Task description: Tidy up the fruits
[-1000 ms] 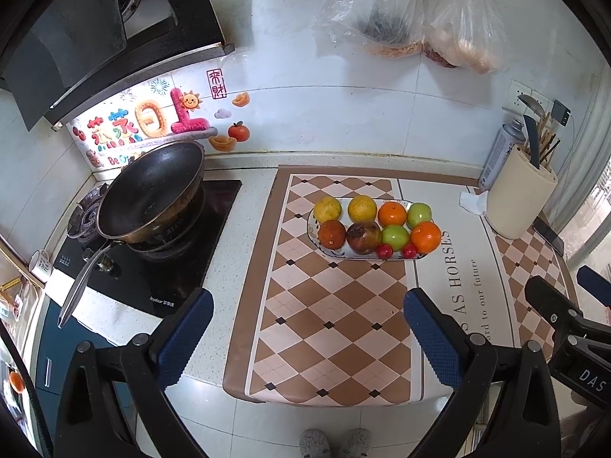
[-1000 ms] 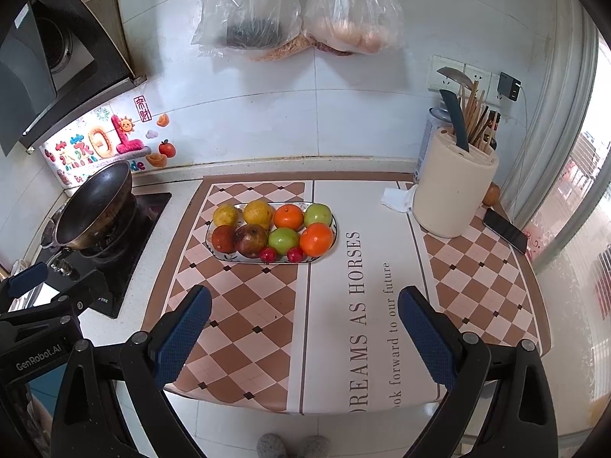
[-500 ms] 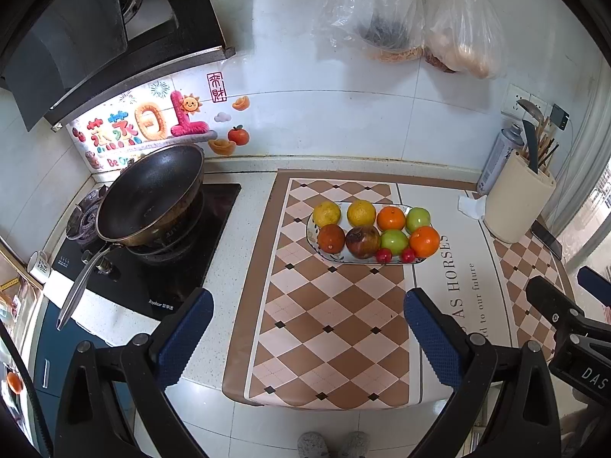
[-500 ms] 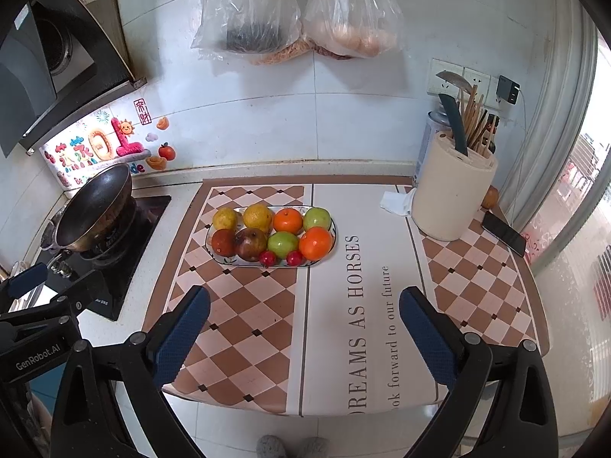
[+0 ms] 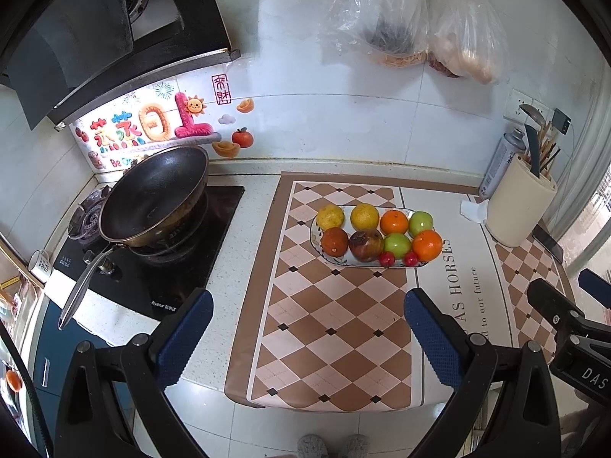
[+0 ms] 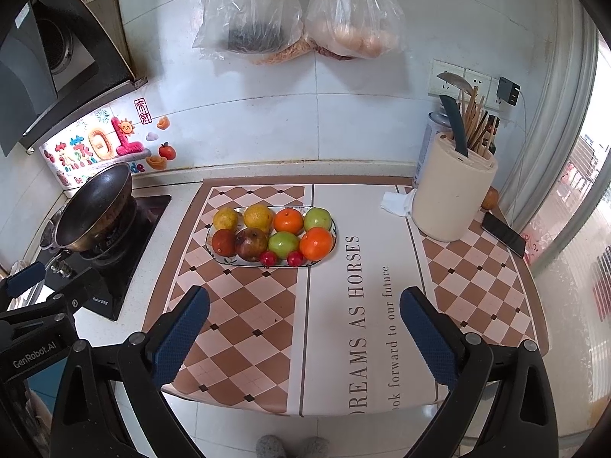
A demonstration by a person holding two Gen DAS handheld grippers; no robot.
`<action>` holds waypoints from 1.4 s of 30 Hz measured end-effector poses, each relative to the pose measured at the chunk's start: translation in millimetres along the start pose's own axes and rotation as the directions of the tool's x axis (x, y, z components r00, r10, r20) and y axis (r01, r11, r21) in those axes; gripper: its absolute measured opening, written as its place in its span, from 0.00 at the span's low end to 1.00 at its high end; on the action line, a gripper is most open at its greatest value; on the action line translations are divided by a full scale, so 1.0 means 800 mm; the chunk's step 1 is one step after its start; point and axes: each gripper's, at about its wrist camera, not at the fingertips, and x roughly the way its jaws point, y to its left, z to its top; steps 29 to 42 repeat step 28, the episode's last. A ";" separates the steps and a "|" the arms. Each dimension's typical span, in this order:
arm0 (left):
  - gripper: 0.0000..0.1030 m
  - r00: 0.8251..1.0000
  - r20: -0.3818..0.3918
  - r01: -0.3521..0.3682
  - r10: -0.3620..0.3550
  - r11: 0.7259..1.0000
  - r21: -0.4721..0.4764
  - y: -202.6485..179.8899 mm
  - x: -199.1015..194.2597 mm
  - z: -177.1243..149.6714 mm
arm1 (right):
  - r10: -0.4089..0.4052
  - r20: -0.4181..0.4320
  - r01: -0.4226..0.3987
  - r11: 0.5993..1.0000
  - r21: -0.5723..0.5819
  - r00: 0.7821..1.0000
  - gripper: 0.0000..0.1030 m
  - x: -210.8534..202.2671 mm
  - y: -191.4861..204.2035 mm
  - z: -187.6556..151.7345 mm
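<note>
Both cameras have backed off slightly; the plate (image 6: 331, 246) of fruits (image 6: 316, 243) sits mid-frame. Left gripper (image 5: 305, 337) and right gripper (image 6: 303, 334) gape wide, empty. Fruits probably firm, smooth, roll-prone: grasp across the middle.

Fruits (image 6: 271, 236) — rowed on oval plate (image 6: 332, 242)

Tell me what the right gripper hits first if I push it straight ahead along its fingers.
Probably the patterned mat on the counter, short of the fruit plate; nothing stands between the open right gripper and it. Depth is hard to judge in this fisheye view.
</note>
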 end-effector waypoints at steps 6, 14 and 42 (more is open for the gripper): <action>0.99 1.000 0.000 0.000 0.000 1.000 -0.008 0.000 -0.001 0.001 | -0.007 0.004 0.007 1.000 -0.006 1.000 0.99 -0.001 0.002 0.000; 0.99 1.000 0.000 0.001 -0.001 1.000 -0.012 -0.001 0.000 -0.001 | -0.007 0.005 0.007 1.000 -0.004 1.000 0.99 -0.003 0.002 0.000; 1.00 1.000 0.007 -0.002 0.002 1.000 -0.017 -0.002 -0.006 0.000 | 0.006 0.009 -0.005 1.000 -0.007 1.000 0.99 -0.009 0.005 0.001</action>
